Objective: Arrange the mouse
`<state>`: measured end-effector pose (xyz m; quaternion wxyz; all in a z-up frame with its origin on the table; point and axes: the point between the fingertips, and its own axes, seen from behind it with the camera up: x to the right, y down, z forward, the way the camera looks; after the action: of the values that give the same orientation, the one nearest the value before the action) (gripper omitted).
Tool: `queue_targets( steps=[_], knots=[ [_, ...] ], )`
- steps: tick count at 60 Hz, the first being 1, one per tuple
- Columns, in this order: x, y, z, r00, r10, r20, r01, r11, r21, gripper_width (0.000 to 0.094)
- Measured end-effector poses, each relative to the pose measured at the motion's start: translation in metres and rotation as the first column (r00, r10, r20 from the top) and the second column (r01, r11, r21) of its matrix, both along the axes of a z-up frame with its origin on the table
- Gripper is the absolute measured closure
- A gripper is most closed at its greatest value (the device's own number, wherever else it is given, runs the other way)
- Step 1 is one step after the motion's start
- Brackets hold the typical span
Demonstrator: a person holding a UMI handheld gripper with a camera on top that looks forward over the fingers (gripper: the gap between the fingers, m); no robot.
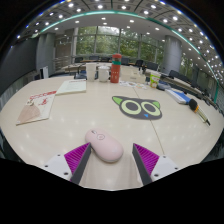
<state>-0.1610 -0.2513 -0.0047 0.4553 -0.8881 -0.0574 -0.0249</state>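
Fingers [75, 157] of gripper [110, 158] spread on table [60, 135]; pink mouse [104, 144] sits between them, gaps both sides. Cat mat [137, 106] lies beyond. Advance, centre the mouse, close evenly on its flanks.

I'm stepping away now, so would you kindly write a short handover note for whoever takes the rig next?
Tool: open, holding nothing.
Mouse: pale pink, resting on the table between the fingers and just ahead of them, gaps on both sides.
Cat-face mouse pad: beyond the mouse, nothing on it.
Done: tool lined up on the mouse.
Left: grasp the mouse, probably place it on the pad.
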Motion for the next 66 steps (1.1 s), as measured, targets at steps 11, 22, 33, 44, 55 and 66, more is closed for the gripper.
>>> queue_targets(
  steps=[11, 22, 33, 44, 55, 66],
  knots=[
    [-0.001, 0.038, -0.002, 1.0, 0.0, 0.011, 0.0, 1.0, 0.0, 0.012],
    [-0.014, 0.057, -0.007, 0.997, 0.016, -0.069, -0.016, 1.0, -0.003, 0.044],
    [-0.013, 0.058, -0.005, 1.0, 0.008, -0.004, -0.008, 1.0, -0.013, 0.0554],
    [-0.027, 0.059, 0.015, 0.998, 0.035, -0.056, -0.036, 0.999, -0.023, 0.0624],
    [-0.02, 0.099, 0.116, 0.993, 0.088, -0.078, -0.078, 0.989, 0.128, 0.0626],
    [0.039, 0.17, 0.144, 0.992, 0.039, -0.123, -0.018, 0.985, 0.171, 0.0626]
  ],
)
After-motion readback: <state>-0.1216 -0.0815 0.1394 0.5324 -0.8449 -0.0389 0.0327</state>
